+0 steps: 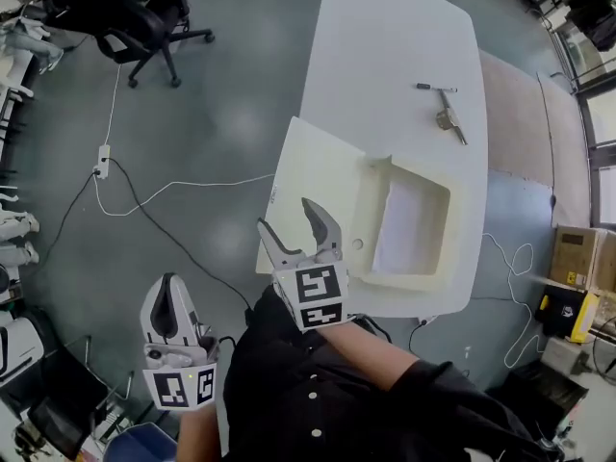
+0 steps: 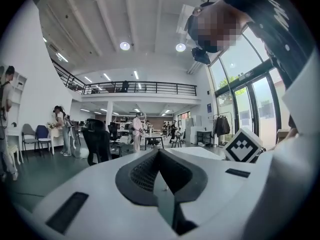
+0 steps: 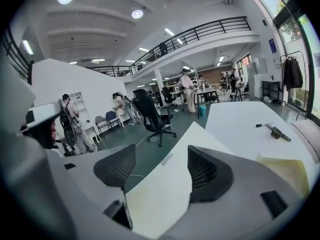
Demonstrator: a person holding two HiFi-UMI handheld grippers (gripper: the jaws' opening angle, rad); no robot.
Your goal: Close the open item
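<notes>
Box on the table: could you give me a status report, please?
Right gripper open at near edge of lid, no grip. Left gripper shut, empty, off the table. Box open, lid laid flat. Nothing blocking the lid.

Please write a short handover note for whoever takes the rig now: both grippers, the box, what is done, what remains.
Grippers: the left hand-held gripper is shut and empty, off the table, away from the job. The right hand-held gripper is open above the lid; the lid shows between its jaws, not gripped.
Things: the box sits at the table's near end, its lid folded open past the left edge.
Done: nothing yet.
Left: swing the lid over and close the box.
</notes>
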